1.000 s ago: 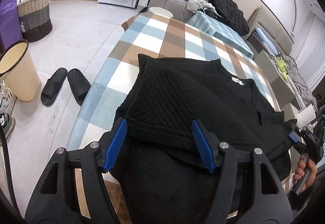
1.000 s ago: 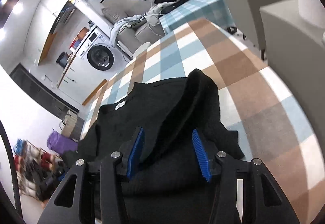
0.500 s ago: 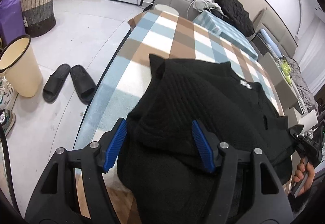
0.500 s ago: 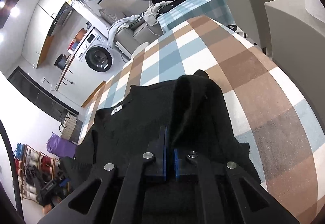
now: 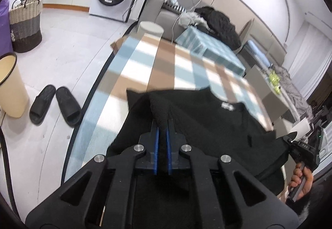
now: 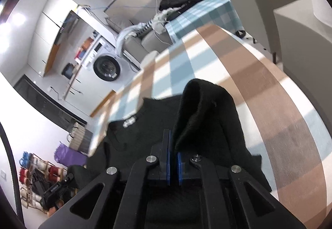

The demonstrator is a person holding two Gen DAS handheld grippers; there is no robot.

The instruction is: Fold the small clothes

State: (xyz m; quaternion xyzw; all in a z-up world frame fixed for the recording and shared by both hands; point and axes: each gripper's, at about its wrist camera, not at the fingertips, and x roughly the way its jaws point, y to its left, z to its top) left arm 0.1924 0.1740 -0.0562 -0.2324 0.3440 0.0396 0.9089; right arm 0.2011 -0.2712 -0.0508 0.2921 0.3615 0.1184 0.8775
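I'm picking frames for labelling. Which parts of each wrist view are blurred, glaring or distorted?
Left wrist view: the checked tablecloth is smeared by motion, the black sweater loses its knit texture, the left gripper stays sharp, and ceiling lights flare top right. Right wrist view: the cloth and the sweater's label are blurred, the right gripper is crisp, glare whitens the left wall. Both bow strongly at the rim.

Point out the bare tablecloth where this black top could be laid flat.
Bare checked tablecloth lies beyond the black top, up to the white cylinder at the far end. A bare strip runs along its floor-side edge, another on its other side. The near end, where both grippers pinch the cloth, is crowded.
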